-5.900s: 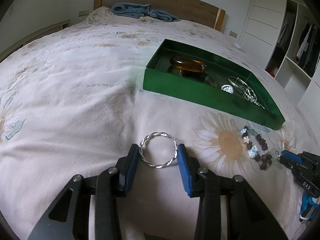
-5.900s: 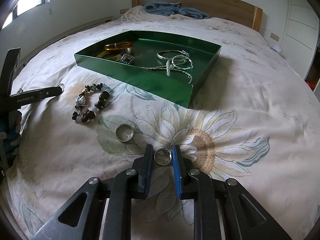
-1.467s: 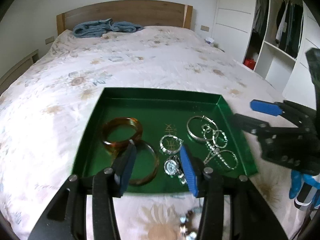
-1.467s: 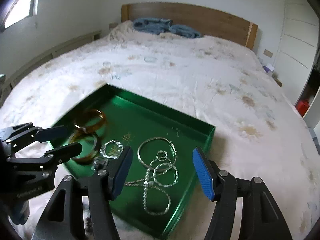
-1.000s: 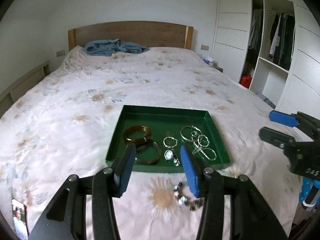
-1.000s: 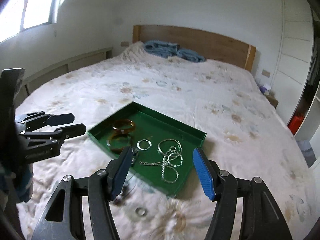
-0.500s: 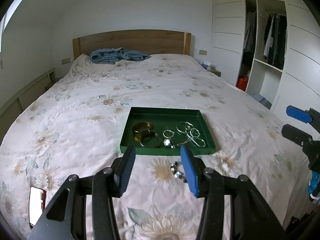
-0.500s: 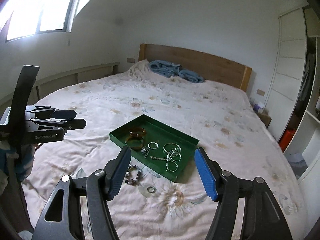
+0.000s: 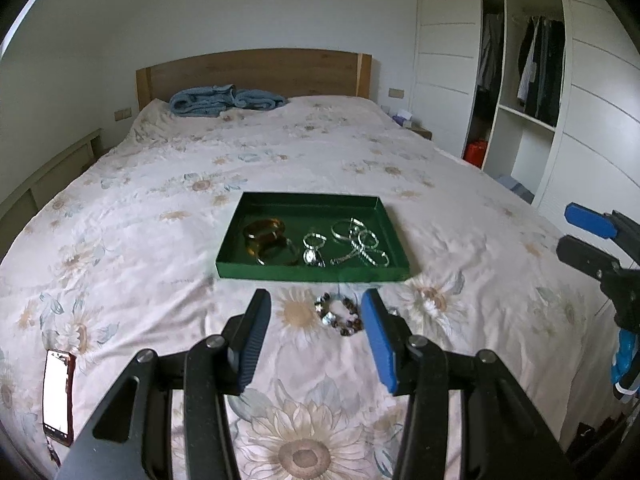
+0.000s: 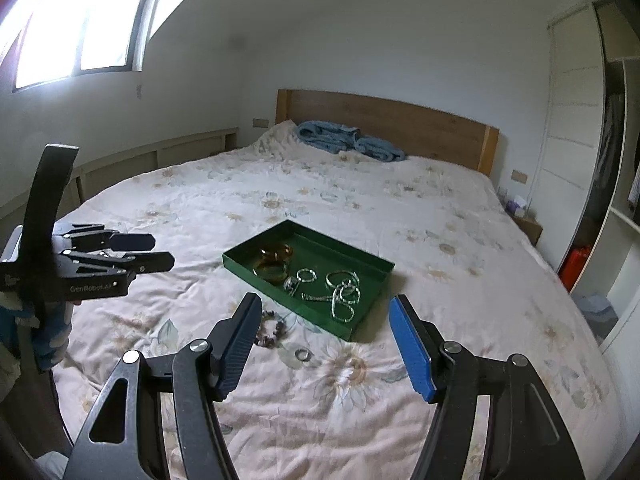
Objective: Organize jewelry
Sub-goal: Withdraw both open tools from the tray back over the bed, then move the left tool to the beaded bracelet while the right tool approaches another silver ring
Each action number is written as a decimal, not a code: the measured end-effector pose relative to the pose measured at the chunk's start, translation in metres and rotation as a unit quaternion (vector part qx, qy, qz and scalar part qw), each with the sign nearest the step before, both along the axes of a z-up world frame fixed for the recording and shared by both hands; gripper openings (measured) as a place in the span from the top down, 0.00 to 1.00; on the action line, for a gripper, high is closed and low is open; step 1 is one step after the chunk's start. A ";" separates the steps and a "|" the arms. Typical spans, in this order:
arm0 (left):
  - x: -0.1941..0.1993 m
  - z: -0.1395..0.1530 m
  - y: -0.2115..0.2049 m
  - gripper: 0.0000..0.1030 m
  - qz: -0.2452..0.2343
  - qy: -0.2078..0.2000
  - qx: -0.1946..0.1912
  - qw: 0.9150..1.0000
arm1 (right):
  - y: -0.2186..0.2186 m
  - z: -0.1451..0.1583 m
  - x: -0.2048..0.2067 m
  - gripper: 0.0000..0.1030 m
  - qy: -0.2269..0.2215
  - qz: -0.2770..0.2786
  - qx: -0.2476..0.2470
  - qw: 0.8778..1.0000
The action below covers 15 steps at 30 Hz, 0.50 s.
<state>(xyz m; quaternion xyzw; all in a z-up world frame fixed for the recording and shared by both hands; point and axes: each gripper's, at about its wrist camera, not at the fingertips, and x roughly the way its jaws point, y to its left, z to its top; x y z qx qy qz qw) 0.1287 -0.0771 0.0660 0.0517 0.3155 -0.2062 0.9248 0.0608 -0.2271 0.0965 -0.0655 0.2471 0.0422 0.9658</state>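
Observation:
A green tray [image 9: 312, 273] lies mid-bed, also in the right wrist view [image 10: 316, 316]. It holds amber bangles [image 9: 266, 230], silver bangles and a chain [image 9: 360, 246], and a twisted silver ring [image 9: 314, 240]. A beaded bracelet [image 9: 340, 314] lies on the sheet in front of the tray; it also shows in the right wrist view [image 10: 270, 330], with a silver ring [image 10: 303, 355] beside it. My left gripper [image 9: 316, 336] is open and empty, raised well back from the bed. My right gripper [image 10: 324, 344] is open and empty, also raised and far back.
A phone [image 9: 58, 396] lies on the sheet at the near left. Blue towels [image 9: 224, 100] rest by the wooden headboard. A wardrobe with hanging clothes [image 9: 536, 60] stands at the right. The left gripper shows in the right wrist view [image 10: 120, 256].
Both grippers, open and empty, have pulled up and back from the tray, so the whole bed now shows. The twisted ring and small ring once between the jaws now lie in the tray.

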 end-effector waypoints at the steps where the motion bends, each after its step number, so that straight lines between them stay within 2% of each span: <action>1: -0.001 -0.003 -0.001 0.56 0.003 -0.001 0.003 1.000 | -0.002 -0.004 0.002 0.36 0.004 -0.002 0.004 1.000; 15: -0.014 -0.021 -0.009 0.56 0.015 -0.020 0.022 0.999 | -0.013 -0.042 0.017 0.36 0.038 -0.010 0.029 0.999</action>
